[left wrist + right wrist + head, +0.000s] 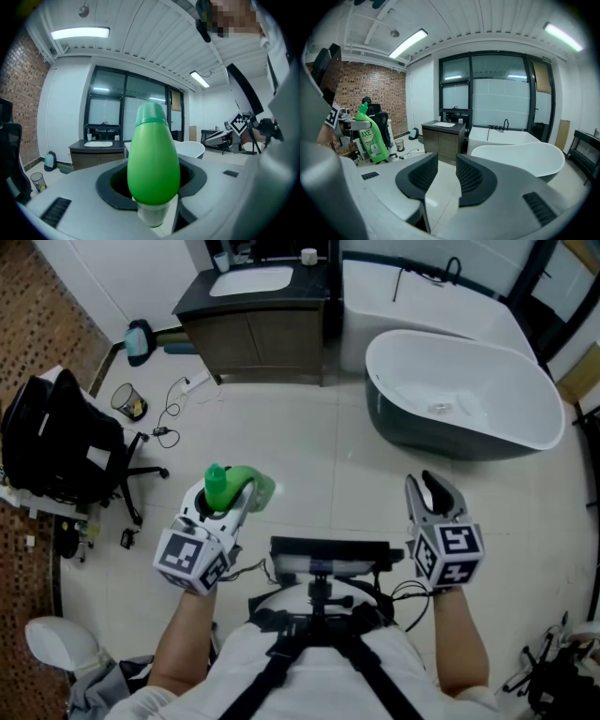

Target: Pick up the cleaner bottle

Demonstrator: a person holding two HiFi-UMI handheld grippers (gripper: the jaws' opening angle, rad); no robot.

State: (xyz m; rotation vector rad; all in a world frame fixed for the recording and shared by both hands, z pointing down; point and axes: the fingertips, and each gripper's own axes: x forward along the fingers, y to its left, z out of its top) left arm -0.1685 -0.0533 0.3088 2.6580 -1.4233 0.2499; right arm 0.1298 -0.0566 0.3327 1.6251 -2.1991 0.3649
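The cleaner bottle (236, 486) is bright green with an angled neck. My left gripper (230, 501) is shut on it and holds it above the floor at the left of the head view. In the left gripper view the bottle (153, 159) fills the gap between the dark pads (112, 187), its cap pointing up. The right gripper view shows the same bottle (372, 136) at far left, with a white label. My right gripper (433, 491) hangs apart at the right. Its jaws stand a little apart with nothing between them (446, 180).
A white and grey bathtub (469, 395) stands ahead to the right, with a dark vanity and sink (258, 315) behind it to the left. At the left are a black office chair (66, 442), a small bin (128, 401) and floor cables (173, 409).
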